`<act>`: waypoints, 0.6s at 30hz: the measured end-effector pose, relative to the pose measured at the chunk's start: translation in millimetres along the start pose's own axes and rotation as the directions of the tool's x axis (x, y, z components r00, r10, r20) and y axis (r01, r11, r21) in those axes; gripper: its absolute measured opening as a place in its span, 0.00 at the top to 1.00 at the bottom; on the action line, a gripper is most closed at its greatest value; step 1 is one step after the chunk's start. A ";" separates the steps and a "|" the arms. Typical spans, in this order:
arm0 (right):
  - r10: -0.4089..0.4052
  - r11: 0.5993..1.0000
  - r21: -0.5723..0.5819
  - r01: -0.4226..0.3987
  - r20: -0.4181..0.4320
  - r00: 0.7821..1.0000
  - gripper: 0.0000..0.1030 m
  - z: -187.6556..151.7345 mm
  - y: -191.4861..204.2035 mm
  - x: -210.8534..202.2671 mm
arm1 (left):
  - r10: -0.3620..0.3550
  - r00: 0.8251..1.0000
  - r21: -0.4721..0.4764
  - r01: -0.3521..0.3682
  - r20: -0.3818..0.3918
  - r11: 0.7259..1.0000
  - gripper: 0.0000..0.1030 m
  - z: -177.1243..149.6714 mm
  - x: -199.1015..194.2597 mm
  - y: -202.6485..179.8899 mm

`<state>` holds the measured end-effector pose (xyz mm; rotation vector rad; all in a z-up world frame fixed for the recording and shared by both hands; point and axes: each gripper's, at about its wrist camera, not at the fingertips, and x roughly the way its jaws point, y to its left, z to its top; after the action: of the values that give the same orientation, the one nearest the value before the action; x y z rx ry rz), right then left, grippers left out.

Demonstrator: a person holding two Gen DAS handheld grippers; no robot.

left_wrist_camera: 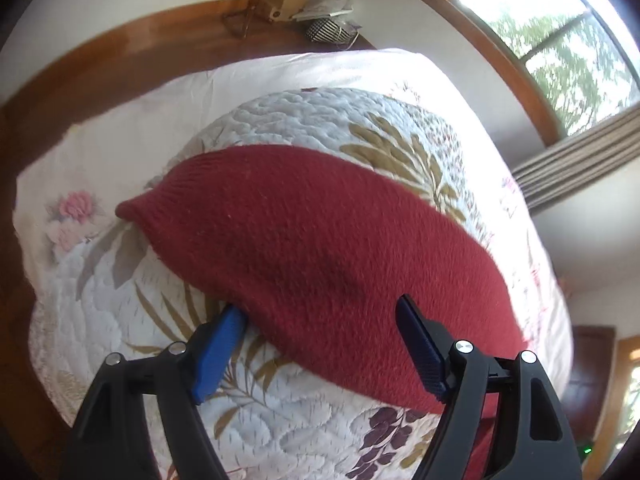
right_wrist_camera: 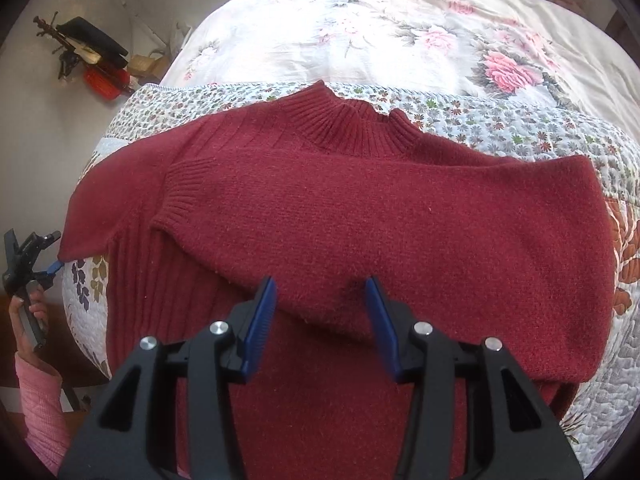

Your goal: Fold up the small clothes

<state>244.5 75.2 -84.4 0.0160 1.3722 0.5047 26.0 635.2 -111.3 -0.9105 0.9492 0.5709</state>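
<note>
Dark red knit, a small sweater (right_wrist_camera: pixel 360 216), lies flat on a floral quilt (right_wrist_camera: pixel 500 128) spread over a bed. Its ribbed collar (right_wrist_camera: pixel 352 128) points away from the right wrist camera, toward a sheet (right_wrist_camera: pixel 400 28) printed with pink roses. One sleeve (right_wrist_camera: pixel 320 224) is folded across the chest, its ribbed cuff (right_wrist_camera: pixel 180 196) ending near the sweater's left side.

The right gripper (right_wrist_camera: pixel 320 312) hangs just over the body of the sweater, below the folded sleeve. Its blue pads (right_wrist_camera: pixel 260 320) stand apart with nothing between them; the knit shows through the gap.

The left gripper (left_wrist_camera: pixel 320 344) sits at the sweater's edge. In its own view the jaws are wide apart: one pad (left_wrist_camera: pixel 218 352) lies on the quilt just beside the red edge, and the other (left_wrist_camera: pixel 420 348) is over the knit. From the right wrist view the same tool (right_wrist_camera: pixel 24 260) appears at the far left, held by a hand (right_wrist_camera: pixel 28 320) in a pink sleeve (right_wrist_camera: pixel 40 408), its blue tip at the lower corner of the other sleeve (right_wrist_camera: pixel 104 208); whether it touches the cloth cannot be told.

A window (left_wrist_camera: pixel 560 36) with a curtain (left_wrist_camera: pixel 580 160) stands beyond the bed, and a wooden headboard (left_wrist_camera: pixel 120 64) curves behind it.
</note>
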 end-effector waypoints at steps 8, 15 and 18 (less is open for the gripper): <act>-0.021 1.000 -0.001 0.021 0.004 1.000 0.52 -0.1 2.9 3.1 | -0.017 0.999 -0.078 0.021 0.051 0.997 0.52 16.6 1.0 20.0; -0.024 1.000 -0.003 0.024 0.004 1.000 0.51 -2.5 2.0 -0.3 | -0.019 0.997 -0.146 0.029 0.075 0.989 0.87 27.1 1.8 34.7; -0.020 1.000 0.003 0.020 0.005 1.000 0.51 -4.9 -1.5 -3.3 | 0.024 0.994 -0.090 -0.014 0.111 0.996 0.89 22.4 -5.0 20.8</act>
<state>240.0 71.3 -82.8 0.0063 1.3666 0.4854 17.7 665.0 -109.1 -0.9404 0.8371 0.6783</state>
